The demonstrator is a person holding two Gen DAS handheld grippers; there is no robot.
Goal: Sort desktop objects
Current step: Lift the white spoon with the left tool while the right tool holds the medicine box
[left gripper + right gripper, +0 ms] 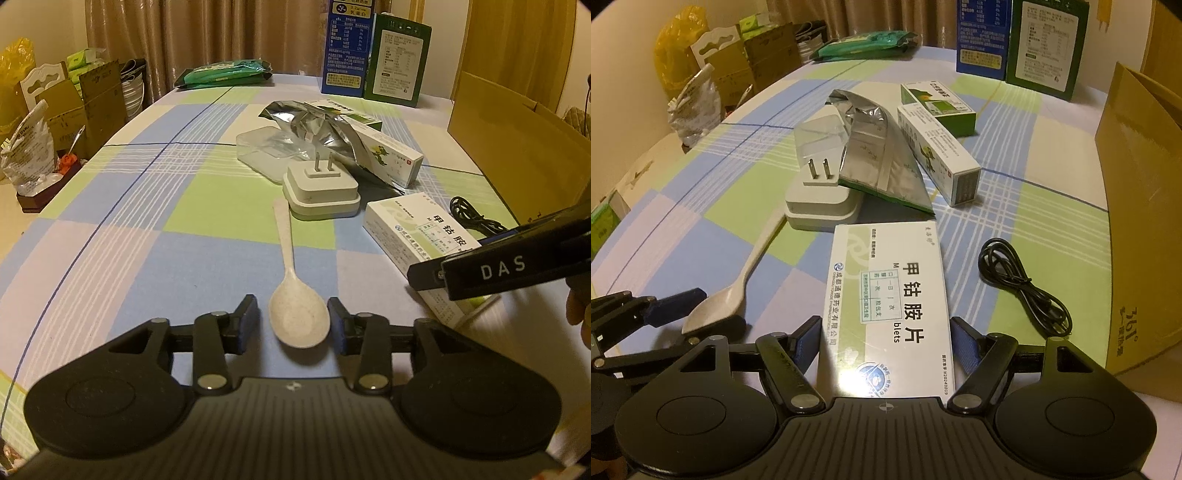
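"DAS" marks the right tool (424, 275); "361°" the cardboard box (1137, 206).

Bench (155, 206) cover: woven cloth, matt, checked.
Spoon (297, 314): speckled matt plastic, smooth.
Plug adapter (321, 192): white plastic, satin; prongs metal.
Pouch (882, 162), centre: crinkled foil, shiny.
Medicine box (886, 295), lower centre: cardboard, glossy, glare near bottom.
Long box (938, 155): printed card, slight sheen.
Clear case (264, 146): transparent plastic.
Cable (1027, 288): black rubbery sheath, glossy.
Carton (1137, 206), right edge: brown corrugated card, matt.
Left tool (293, 317), right tool (886, 343): black matt plastic, blue pads, metal rivets.
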